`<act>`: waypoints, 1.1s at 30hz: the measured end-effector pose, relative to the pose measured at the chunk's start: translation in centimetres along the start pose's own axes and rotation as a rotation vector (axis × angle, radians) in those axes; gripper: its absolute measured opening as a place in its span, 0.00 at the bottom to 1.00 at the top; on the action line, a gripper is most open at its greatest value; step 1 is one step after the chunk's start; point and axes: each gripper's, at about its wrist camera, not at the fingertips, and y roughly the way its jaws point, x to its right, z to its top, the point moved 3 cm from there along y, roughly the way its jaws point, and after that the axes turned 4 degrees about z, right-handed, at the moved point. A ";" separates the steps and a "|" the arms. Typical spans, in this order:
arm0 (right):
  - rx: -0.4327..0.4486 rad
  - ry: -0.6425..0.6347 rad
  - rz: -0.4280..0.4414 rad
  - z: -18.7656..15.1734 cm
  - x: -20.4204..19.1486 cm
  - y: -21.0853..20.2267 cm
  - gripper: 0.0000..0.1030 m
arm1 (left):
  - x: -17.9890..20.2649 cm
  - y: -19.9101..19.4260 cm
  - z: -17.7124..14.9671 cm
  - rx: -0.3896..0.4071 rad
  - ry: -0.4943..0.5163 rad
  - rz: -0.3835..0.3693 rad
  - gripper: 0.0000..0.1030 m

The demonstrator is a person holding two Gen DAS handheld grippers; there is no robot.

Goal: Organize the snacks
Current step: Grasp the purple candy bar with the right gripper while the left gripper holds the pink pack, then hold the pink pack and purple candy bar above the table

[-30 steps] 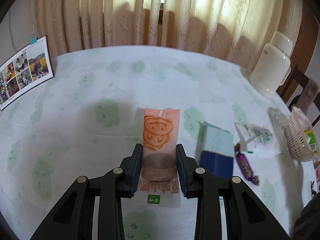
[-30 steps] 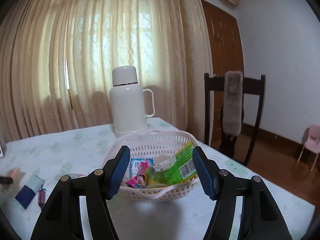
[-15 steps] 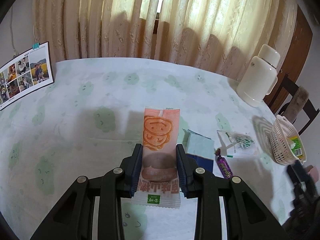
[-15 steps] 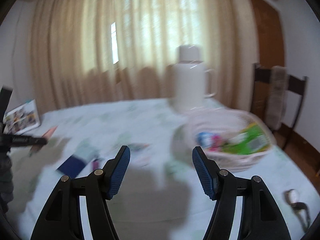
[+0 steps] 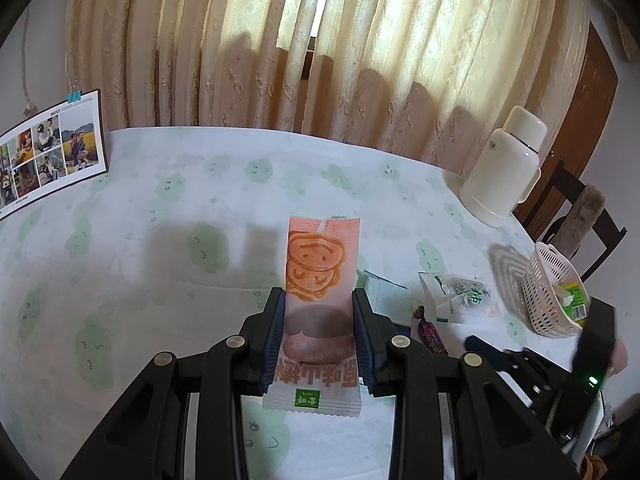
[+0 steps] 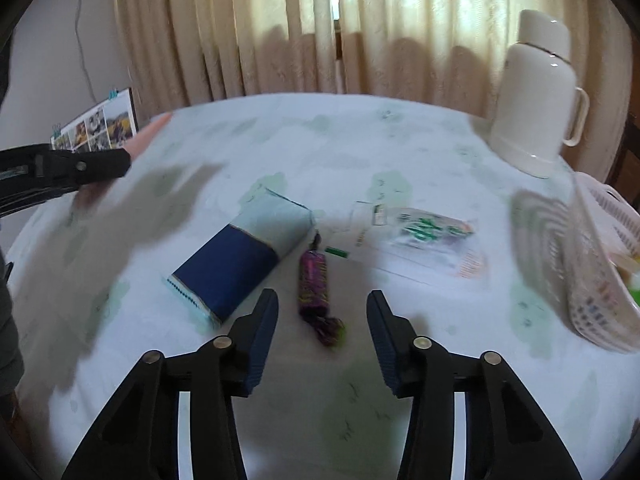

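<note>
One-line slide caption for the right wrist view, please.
Open right gripper hovers over a purple candy on the table, beside a blue packet.

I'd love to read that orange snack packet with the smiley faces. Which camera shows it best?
The left wrist view. The orange snack packet sits centered and sharp there, clamped between the left gripper fingers, smiley print and lettering visible. The right wrist view shows only a blurred pink tip of it at the far left edge.

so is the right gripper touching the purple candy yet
Apart. The right wrist view shows the right gripper open, with bare tablecloth visible between each finger and the purple candy lying between them.
</note>
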 end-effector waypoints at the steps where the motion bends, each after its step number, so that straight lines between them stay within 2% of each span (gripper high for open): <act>1: -0.009 0.000 -0.002 0.1 -0.1 0.4 0.44 | 0.0 0.0 0.0 0.001 0.000 -0.001 0.29; 8: -0.068 -0.005 -0.010 0.7 -0.2 2.2 0.27 | -0.1 -0.2 0.0 0.000 -0.003 -0.003 0.29; 15: -0.071 -0.023 -0.026 0.6 -0.4 2.1 0.19 | -0.1 -0.2 0.0 0.001 -0.001 -0.004 0.29; 25: -0.037 0.014 -0.007 -1.0 -0.4 -0.3 0.16 | 0.1 -0.4 0.0 0.001 0.003 -0.006 0.29; 33: 0.037 0.045 0.014 -1.5 -0.4 -4.0 0.16 | 0.7 -1.0 -0.1 0.009 0.012 -0.016 0.29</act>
